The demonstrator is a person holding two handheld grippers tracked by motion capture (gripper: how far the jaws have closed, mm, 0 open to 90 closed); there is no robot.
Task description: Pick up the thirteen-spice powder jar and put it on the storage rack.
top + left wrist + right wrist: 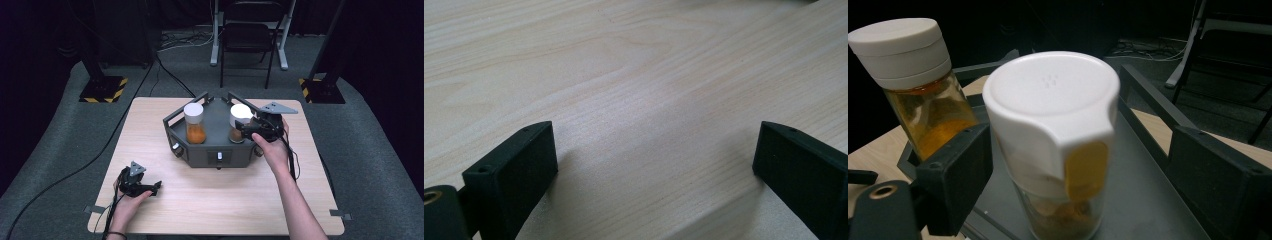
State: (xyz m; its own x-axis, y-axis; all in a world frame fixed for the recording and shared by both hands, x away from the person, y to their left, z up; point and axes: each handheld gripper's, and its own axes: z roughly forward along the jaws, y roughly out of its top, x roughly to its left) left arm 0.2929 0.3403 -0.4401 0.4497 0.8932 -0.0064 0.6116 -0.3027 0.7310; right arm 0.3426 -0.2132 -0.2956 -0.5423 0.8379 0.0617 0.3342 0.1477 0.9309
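A: Where does the right gripper (246, 128) stand?

B: Right of centre in the high view, at the near jar (239, 122) on the grey tray (216, 145). In the right gripper view the jar (1053, 135) sits between the jaws, which stand apart with a gap on each side; the pads do not press it. Nothing is held.

A: And the other jar (195, 122)?

B: Upright on the tray too, just left of the first and apart from it; upper left in the right gripper view (913, 80).

A: The left gripper (150, 189)?

B: Lower left, resting on the table (634, 90), jaws wide open and empty.

A: What could go wrong?

B: The jar looks tall and narrow. If the hand swings sideways while withdrawing, a jaw could clip the white lid (1053, 95) and tip the jar into its neighbour or against the tray's rail (1148, 100).
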